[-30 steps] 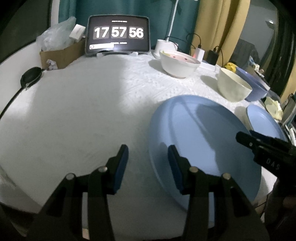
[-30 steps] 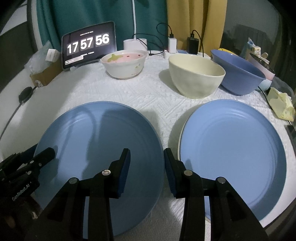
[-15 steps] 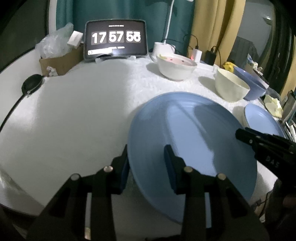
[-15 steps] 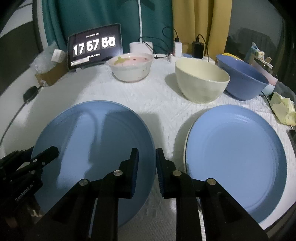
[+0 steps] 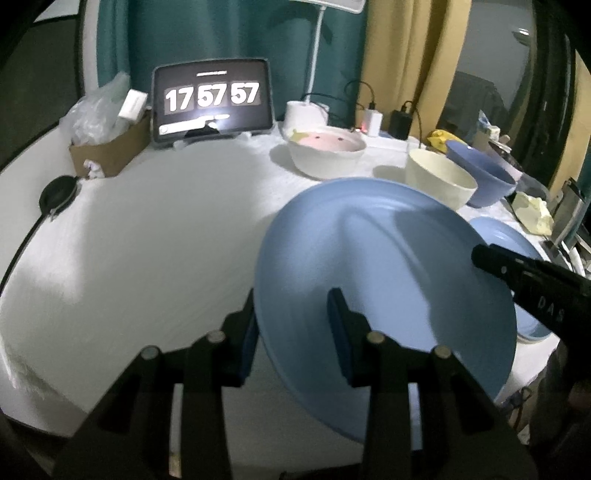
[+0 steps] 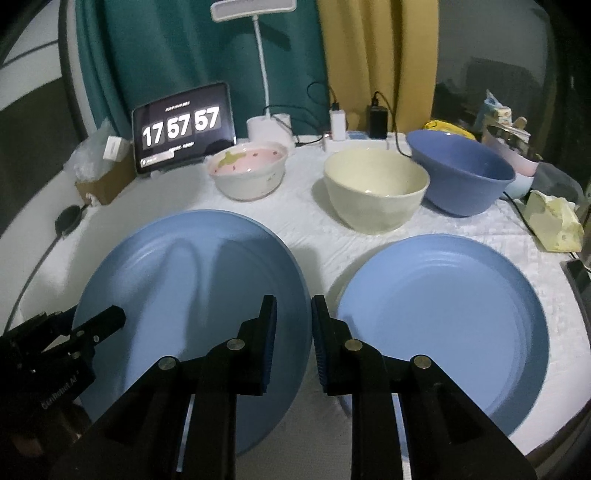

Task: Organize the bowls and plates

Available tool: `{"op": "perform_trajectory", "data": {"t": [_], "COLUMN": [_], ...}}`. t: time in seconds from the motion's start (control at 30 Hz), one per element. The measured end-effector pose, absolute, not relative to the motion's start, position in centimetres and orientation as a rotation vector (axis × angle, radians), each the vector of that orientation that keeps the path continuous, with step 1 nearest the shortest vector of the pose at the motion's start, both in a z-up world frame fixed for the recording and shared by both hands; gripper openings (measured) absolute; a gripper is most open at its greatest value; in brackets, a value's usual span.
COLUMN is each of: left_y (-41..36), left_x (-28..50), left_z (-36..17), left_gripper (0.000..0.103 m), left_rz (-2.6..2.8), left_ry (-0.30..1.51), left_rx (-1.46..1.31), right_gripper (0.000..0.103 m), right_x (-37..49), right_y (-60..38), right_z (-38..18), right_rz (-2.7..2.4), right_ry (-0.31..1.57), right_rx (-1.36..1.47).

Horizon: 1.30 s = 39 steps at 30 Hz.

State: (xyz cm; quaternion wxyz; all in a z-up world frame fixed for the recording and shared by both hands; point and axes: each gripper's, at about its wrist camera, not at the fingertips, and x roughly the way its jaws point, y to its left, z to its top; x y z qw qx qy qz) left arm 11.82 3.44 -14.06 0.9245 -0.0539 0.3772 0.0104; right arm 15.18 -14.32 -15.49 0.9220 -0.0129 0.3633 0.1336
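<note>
Plate [image 5: 388, 280] rim clamped between both claws, underside hidden

1. Tablet [image 6: 184, 129] at back, propped upright — shows 17 57 57.
2. Cardboard box [image 6: 105, 182] left of it, clear plastic [image 5: 94, 110] inside.
3. White lamp [image 6: 255, 9] on thin neck.
4. Two chargers [image 6: 377, 120] plugged in — one white, one black.
5. Yellow crumpled cloth [image 6: 554, 221] far right.
</note>
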Motion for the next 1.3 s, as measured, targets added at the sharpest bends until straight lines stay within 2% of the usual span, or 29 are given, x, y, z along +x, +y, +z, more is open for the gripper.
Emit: {"op": "perform_trajectory", "data": {"t": [1.3], "left_y": [-9.6], "left_x": [15.0], "left_z": [-13.1], "left_gripper": [0.037], "left_rz": [-0.095], "left_ry": [0.833], "left_rx": [0.035], "right_gripper": [0.021], "right_x": [15.7], "right_y": [-28.1], "right_z": [-15.6], "right_rz": [0.17], "right_ry": [0.699], "right_rx": [0.184]}}
